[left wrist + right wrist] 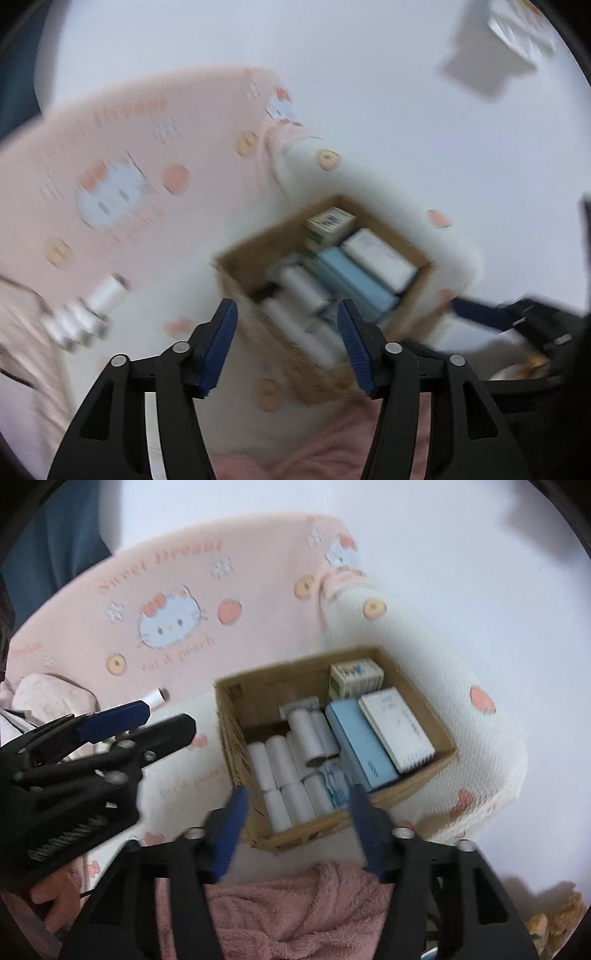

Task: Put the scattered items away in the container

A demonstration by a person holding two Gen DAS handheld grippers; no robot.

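With both tools wide and empty, the left tool [286, 347] should swing toward the white rolls [86, 314] lying left of the cardboard box [424, 786] (already well filled) and close squarely across one.

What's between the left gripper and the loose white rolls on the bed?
Only bare bedding: the left wrist view shows white-and-pink blanket between the open left gripper and the loose rolls.

Cardboard box [413, 779]; white rolls [83, 317] on bedding [491, 753]
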